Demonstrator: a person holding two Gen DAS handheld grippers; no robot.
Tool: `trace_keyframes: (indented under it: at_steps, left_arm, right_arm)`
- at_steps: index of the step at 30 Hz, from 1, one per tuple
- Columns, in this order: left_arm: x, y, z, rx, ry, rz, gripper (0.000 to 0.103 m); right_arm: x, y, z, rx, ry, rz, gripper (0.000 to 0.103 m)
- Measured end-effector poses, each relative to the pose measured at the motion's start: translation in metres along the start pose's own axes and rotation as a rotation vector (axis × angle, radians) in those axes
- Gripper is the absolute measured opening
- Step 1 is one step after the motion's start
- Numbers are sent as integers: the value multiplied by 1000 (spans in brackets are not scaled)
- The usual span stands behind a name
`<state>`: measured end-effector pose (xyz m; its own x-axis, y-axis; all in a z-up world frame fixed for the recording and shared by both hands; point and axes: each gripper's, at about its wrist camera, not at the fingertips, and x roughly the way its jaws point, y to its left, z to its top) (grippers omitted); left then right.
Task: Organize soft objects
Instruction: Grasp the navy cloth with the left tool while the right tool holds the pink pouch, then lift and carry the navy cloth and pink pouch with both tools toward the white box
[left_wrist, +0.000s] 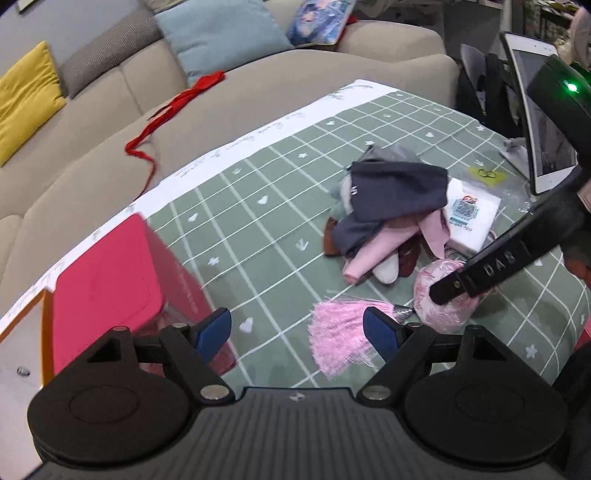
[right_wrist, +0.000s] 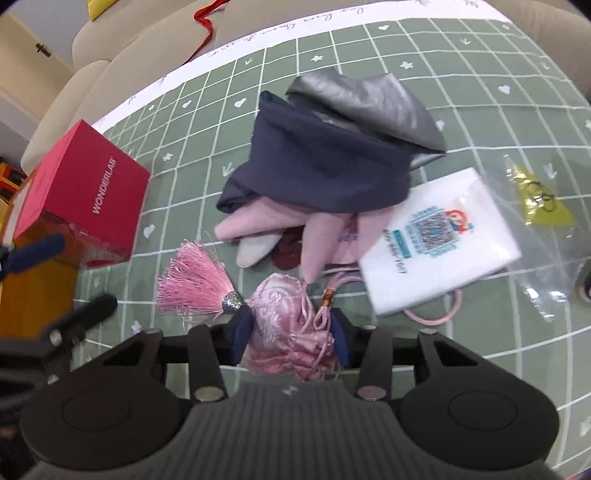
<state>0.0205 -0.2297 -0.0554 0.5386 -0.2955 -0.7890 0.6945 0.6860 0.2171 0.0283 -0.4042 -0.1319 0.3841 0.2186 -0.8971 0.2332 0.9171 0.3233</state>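
A: The right gripper has its blue pads on either side of the pink satin pouch, pinching it where it lies on the green grid-patterned surface. What worries you?

B: The pink tassel hangs off the pouch by a silver cap, and the drawstring cord loops loosely over the top. If the pouch goes up, I think the tassel drags, and the cord could catch on the gripper pad.

A: And the grip itself?

B: Satin is slippery and the pouch is squashy. The pads seem to hold the bunched fabric rather than its middle, so it may slide out.

A: The left gripper?

B: Spread wide, nothing between its pads, hovering just over the tassel. If it closes there it might pull the fringe against the right one.

A: Anything near enough to be disturbed?

B: The pile of pink, navy and grey cloths sits just beyond, with a pink hair tie beside the white packet. The red box stands well apart.
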Motion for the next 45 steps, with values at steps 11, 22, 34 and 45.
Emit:
trace_keyframes:
  at_steps: [11, 22, 34, 45]
  left_arm:
    - [22, -44, 46, 321, -144, -125, 95]
    - [68, -79, 86, 690, -141, -271, 96]
    - [78, -83, 81, 770, -60, -359, 76]
    - [90, -71, 84, 661, 43, -367, 18]
  right_arm:
    - [-22, -44, -13, 70, -12, -33, 45]
    - [-23, -59, -13, 108, -26, 15, 47]
    - [-28, -71, -10, 137, -33, 35, 48]
    - [-32, -66, -11, 123, -36, 18, 48]
